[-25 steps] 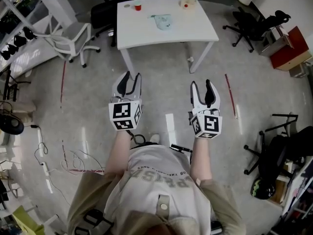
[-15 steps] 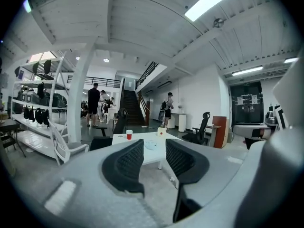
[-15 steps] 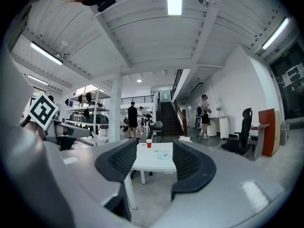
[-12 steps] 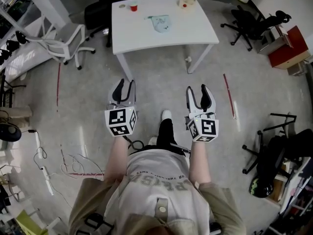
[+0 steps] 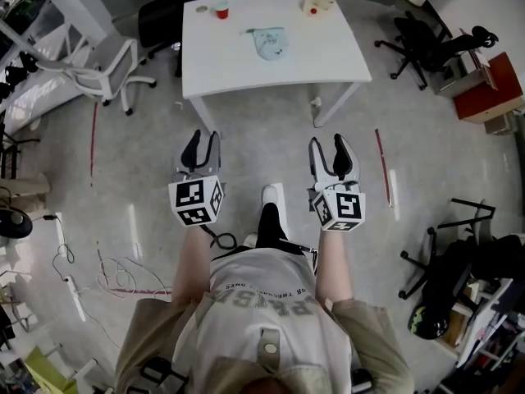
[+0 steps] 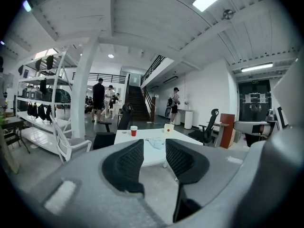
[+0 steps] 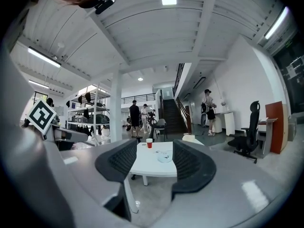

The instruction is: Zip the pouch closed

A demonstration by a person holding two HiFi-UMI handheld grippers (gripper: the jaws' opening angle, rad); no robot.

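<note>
The left claw and right claw gape empty, aimed at twelve o'clock toward the pouch on the counter, well apart from it, likely readied for grasping.

Open-plan office: swivel chairs, white table, staircase.

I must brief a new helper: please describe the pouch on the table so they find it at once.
Find the white table. The pouch lies flat near its middle, closer to the person than the red cup and the cream container. It alone is pale blue-green and soft-looking.
</note>
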